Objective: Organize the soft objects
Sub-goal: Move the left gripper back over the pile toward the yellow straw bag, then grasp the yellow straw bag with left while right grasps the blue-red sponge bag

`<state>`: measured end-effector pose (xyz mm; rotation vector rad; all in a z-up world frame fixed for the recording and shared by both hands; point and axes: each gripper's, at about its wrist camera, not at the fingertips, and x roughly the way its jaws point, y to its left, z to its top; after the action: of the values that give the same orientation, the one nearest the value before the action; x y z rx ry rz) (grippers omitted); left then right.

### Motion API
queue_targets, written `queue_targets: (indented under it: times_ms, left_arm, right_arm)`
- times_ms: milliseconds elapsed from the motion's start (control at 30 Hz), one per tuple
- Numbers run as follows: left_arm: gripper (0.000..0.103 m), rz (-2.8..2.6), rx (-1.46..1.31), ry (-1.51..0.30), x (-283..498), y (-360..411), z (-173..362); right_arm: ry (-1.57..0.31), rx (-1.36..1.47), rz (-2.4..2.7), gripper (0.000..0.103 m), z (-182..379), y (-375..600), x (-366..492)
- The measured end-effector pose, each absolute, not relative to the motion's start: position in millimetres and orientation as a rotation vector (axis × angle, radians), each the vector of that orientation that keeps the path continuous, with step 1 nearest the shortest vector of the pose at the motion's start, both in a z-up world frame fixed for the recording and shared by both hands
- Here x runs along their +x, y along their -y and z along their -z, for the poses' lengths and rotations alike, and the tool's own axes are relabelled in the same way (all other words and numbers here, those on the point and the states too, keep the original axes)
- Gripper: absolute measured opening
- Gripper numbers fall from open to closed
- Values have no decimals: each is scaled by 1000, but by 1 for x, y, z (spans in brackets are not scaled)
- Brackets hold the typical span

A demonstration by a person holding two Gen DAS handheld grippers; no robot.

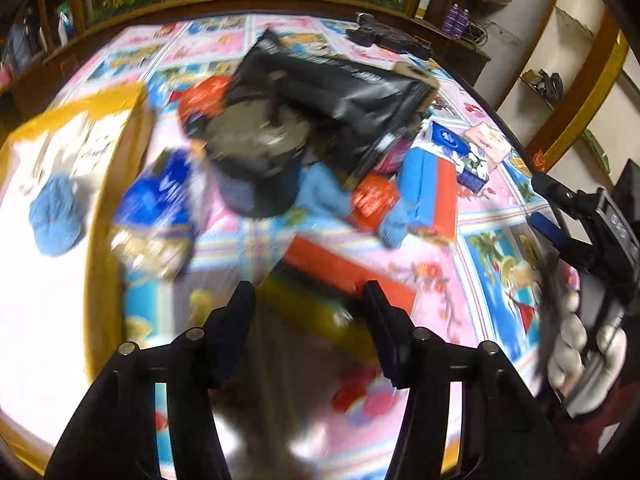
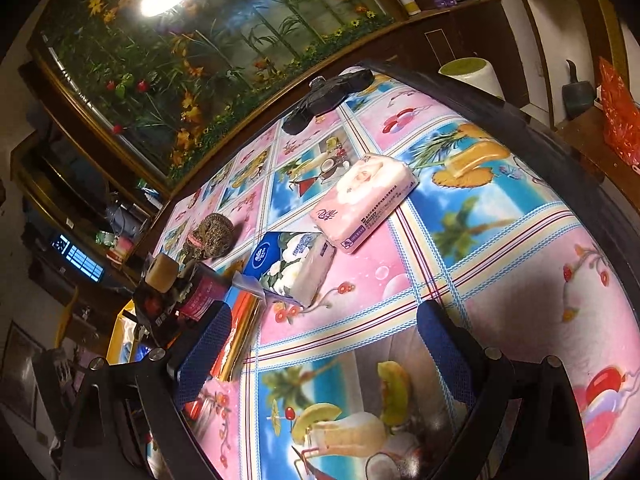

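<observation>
Pink and blue printed cloth (image 2: 500, 240) covers the table that we work over, and a heap of soft things lies across it. In the left wrist view, which is blurred, our left gripper (image 1: 310, 300) hangs with its two black fingers apart and nothing pressed between the pads; a red and yellow box (image 1: 340, 268) lies just beyond the fingertips. Further off we see a black plastic bag (image 1: 344, 96) draped over a dark cap (image 1: 256, 168), a light blue knitted piece (image 1: 324, 192) beneath them, and another blue knitted piece (image 1: 54, 216) lying inside the yellow-rimmed box (image 1: 120, 100) at the left. At the right edge a gloved hand (image 1: 576, 344) holds our other tool. In the right wrist view the right gripper (image 2: 320, 344) stands wide open above bare cloth, gripping nothing. Ahead of it the pink tissue pack (image 2: 364, 200) lies touching the blue tissue pack (image 2: 288, 268), both flat on the cloth
</observation>
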<state>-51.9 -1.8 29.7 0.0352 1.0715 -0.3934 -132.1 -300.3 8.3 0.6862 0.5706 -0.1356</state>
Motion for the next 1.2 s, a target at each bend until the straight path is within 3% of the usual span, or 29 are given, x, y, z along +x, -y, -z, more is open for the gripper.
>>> queue_targets:
  times_ms: [200,300,367,500,533,567,600,633,733,1200]
  left_arm:
    - [54,431,-33,-1091,-61,10,-30]
    - [64,397,-31,-1096,-55,26,-26]
    - [79,374,2,-1071,-53,39,-23]
    - [85,369,214,-985,-65,66,-14]
    - [84,384,210,-973,-69,64,-14]
    - [76,398,192,-977,-69,59,-16]
    - [67,409,189,-974,-71,53,-18]
    - [50,421,187,-972,-73,47,-21]
    - [26,434,142,-997,-77,26,-24]
    - [26,534,-117,-954,-72,-11,-17]
  right_arm:
    - [-583,686,142,95,-8,299,-130]
    - [-593,672,148,95,-8,297,-128]
    - [-597,665,152,95,-9,296,-127]
    - [-610,649,157,95,-9,294,-124]
    - [-613,645,157,95,-10,294,-123]
    - [-616,641,157,95,-10,293,-123]
    - [-618,636,158,95,-10,293,-122]
    - [-619,632,158,95,-10,293,-122]
    - [-621,626,158,95,-10,293,-121]
    - [-657,550,185,95,-14,288,-116]
